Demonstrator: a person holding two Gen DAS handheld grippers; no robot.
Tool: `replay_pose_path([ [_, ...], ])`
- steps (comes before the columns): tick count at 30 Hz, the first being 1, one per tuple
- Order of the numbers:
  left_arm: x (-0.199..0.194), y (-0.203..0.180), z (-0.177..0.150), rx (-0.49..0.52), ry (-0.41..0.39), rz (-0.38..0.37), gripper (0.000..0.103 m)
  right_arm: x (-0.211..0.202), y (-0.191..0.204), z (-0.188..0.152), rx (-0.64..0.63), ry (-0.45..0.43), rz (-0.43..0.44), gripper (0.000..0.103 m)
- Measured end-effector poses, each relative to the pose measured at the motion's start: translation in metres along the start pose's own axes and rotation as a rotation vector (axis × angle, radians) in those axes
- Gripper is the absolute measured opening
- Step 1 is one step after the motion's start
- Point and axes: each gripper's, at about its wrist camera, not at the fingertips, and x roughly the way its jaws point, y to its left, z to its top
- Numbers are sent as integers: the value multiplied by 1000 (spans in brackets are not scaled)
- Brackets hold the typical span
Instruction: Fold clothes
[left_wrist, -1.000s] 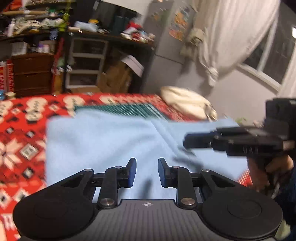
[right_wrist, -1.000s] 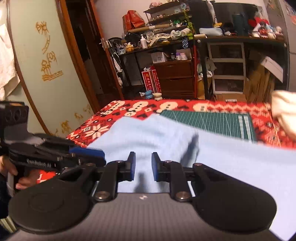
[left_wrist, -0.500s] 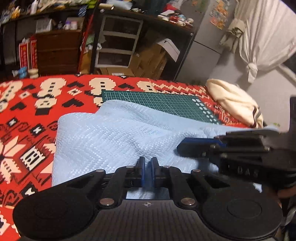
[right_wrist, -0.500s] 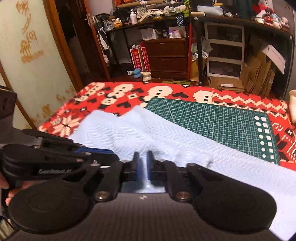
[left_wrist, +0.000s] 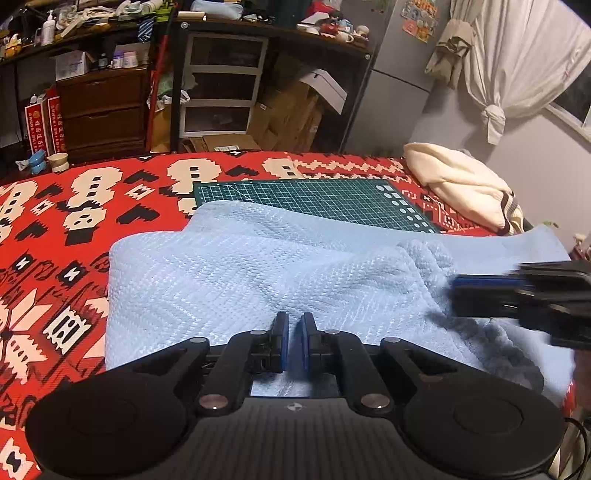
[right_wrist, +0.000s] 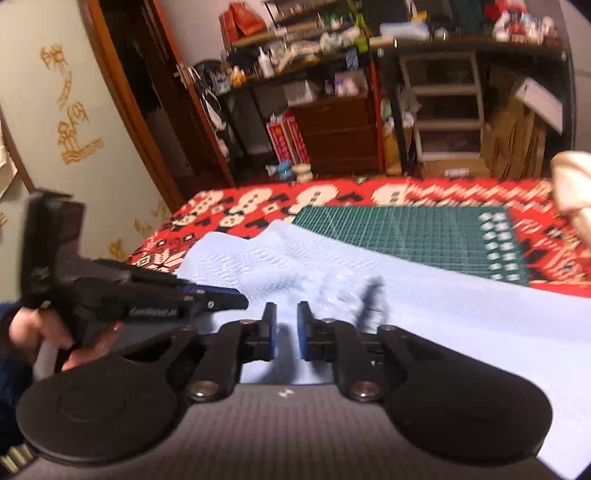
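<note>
Left gripper (left_wrist: 291, 341) jaws nearly closed, thin gap, low over the near edge of the light blue cloth (left_wrist: 229, 280); can't tell if any fabric is pinched. Right gripper (right_wrist: 283, 336) jaws opening, gap clear, nothing between them, cloth just below; view blurred. In the left view the right gripper comes in from the right edge, blurred, beside a raised bunch of the cloth. In the right view the left gripper sits at left, held by a hand (right_wrist: 33, 332) in a dark sleeve.

Cloth: waffle-knit texture, rumpled, partly doubled over, spread across a red patterned blanket (left_wrist: 55, 229) with white and black shapes. Far edge of the cloth overlaps a green cutting mat (left_wrist: 314, 195) with a grid. Cream garment (left_wrist: 461, 188) bundled at the far right, apart from the cloth.

Behind: dark wood drawers (left_wrist: 101, 110), white plastic drawer unit (left_wrist: 221, 85), cardboard boxes (left_wrist: 291, 118), cluttered shelves (left_wrist: 92, 22), knotted white curtain (left_wrist: 517, 62).
</note>
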Motion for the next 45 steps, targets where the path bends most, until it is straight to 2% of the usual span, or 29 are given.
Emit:
replay_pose_path([
  [1,-1,0,0,-1,-4,-4,9,-13,-1,-5,-10,-18,-33,36],
  [2,-3,-1,1,-3,-8,-7,9,-26,-1,-9,-20,-37,-66,38],
  [5,-15,-7,1,8,-19,-31,17,-53,-13,-25,14,-33,-153,39],
  [8,-35,-20,-1,23,-42,-56,32,-79,-30,-42,82,-23,-221,39],
  [9,-40,-26,-2,32,-49,-61,40,-87,-34,-47,89,-23,-255,46],
  [10,-45,-32,-4,43,-56,-63,43,-94,-39,-52,97,-24,-289,59],
  [11,-49,-38,-5,53,-62,-65,46,-102,-43,-57,104,-24,-323,65],
  [13,-54,-52,-10,84,-80,-68,56,-114,-50,-65,93,-41,-416,84],
  [14,-56,-59,-13,100,-89,-69,67,-120,-53,-69,85,-54,-457,89],
  [15,-54,-64,-15,113,-88,-65,74,-124,-57,-73,87,-64,-487,96],
  [18,-44,-77,-23,137,-72,-44,75,-129,-69,-85,82,-58,-559,103],
  [19,-41,-79,-25,135,-67,-35,76,-128,-73,-89,79,-51,-577,102],
  [22,-35,-78,-30,115,-79,-4,92,-119,-84,-99,100,-10,-602,103],
  [24,-31,-75,-34,104,-88,12,98,-113,-90,-106,113,9,-618,103],
  [26,-28,-72,-38,94,-97,15,100,-110,-92,-113,113,-4,-631,103],
  [29,-27,-71,-43,97,-120,20,103,-112,-91,-121,107,-68,-644,103],
  [32,-27,-68,-46,92,-139,7,103,-112,-90,-126,113,-112,-653,103],
  [37,-26,-58,-53,55,-175,-40,103,-107,-88,-125,98,-110,-673,103],
  [43,-27,-65,-58,54,-204,4,103,-108,-88,-128,97,-144,-675,103],
  [45,-29,-63,-54,37,-188,-13,101,-117,-89,-130,124,-167,-678,103],
])
